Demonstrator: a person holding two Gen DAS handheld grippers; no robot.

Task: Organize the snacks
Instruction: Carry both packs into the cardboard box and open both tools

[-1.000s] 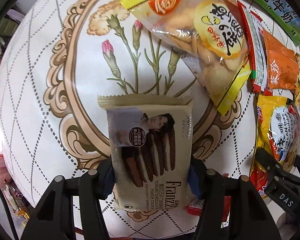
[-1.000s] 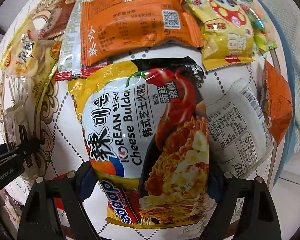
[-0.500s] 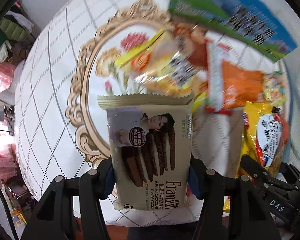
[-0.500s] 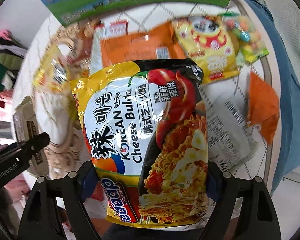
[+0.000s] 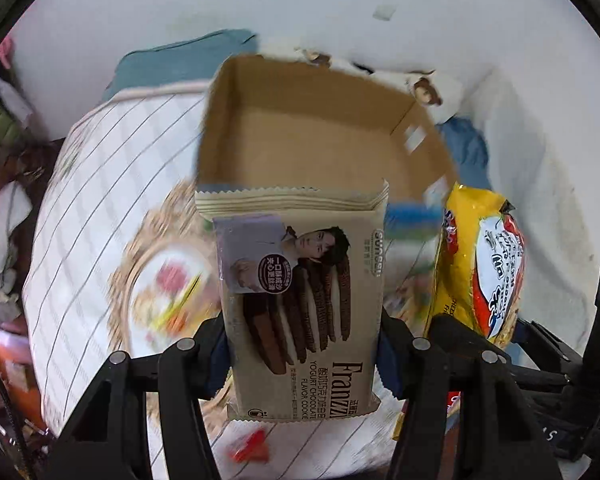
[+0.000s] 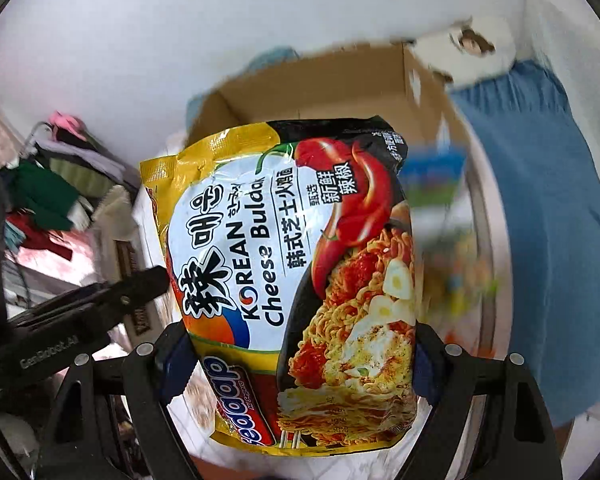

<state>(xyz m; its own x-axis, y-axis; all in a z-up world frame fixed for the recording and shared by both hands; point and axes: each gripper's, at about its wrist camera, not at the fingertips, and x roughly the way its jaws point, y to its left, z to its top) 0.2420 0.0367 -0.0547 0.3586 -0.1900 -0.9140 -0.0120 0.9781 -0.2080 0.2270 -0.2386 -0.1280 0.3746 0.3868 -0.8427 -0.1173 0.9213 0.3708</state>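
My left gripper [image 5: 302, 354] is shut on a beige Franzzi chocolate cookie pack [image 5: 300, 300], held upright high above the table. My right gripper [image 6: 298, 360] is shut on a yellow and black Korean cheese noodle bag [image 6: 292, 280]. That noodle bag [image 5: 480, 264] also shows at the right of the left wrist view. An open cardboard box [image 5: 312, 136] with a bare floor stands beyond both packs; its far wall [image 6: 332, 88] rises above the noodle bag in the right wrist view. The left gripper's arm [image 6: 84, 308] crosses the left side there.
The round table [image 5: 96, 216] has a white diamond cloth with a gold floral frame. A small red wrapper [image 5: 250, 446] lies near its front edge. Blue fabric [image 6: 548, 216] hangs at the right, clothes [image 6: 56, 184] pile at the left, and a white wall stands behind.
Both grippers have risen well above the table with their packs and tilted up. The snack pile has dropped out of sight and the open cardboard box has come into view.
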